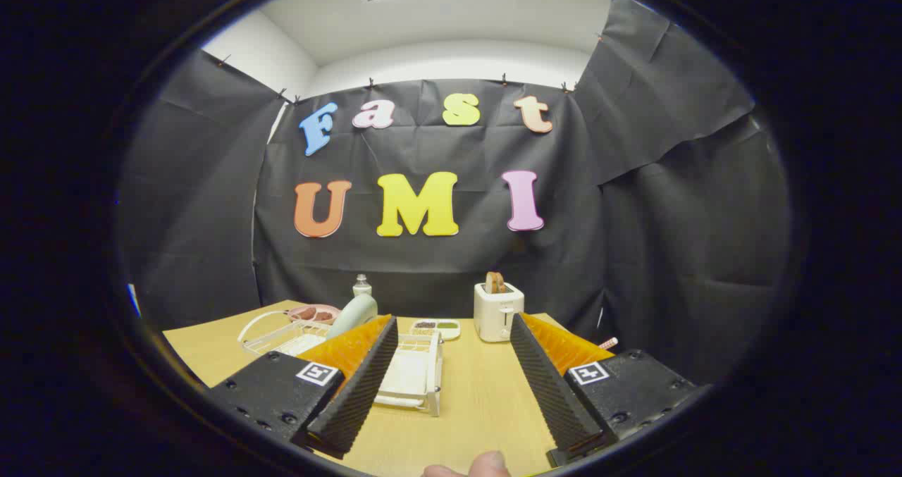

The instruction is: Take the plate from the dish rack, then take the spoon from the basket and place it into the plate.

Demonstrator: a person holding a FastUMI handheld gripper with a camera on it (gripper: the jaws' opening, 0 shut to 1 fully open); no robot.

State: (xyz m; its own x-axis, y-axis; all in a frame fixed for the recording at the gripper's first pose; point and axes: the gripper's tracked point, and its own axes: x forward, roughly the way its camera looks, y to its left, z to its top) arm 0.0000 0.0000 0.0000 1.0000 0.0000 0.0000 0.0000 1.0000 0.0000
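A white wire dish rack [414, 377] stands on the wooden table [479, 406], partly behind my left finger [356, 385]. A pale green plate [354, 313] stands on edge at the rack's far left end, just beyond that finger's tip. My gripper [452, 320] hovers low over the table, open wide, with nothing between its fingers. The right finger [546, 378] points toward the toaster. A white wire frame [271, 332], perhaps the basket, extends left of the rack; what it holds is too small to tell.
A white toaster [497, 313] with a slice of toast [495, 282] stands at the back. A small two-part dish [437, 328] lies beside it. A pink bowl [315, 313] and a small bottle [361, 285] are behind the plate. A fingertip [486, 464] pokes in below.
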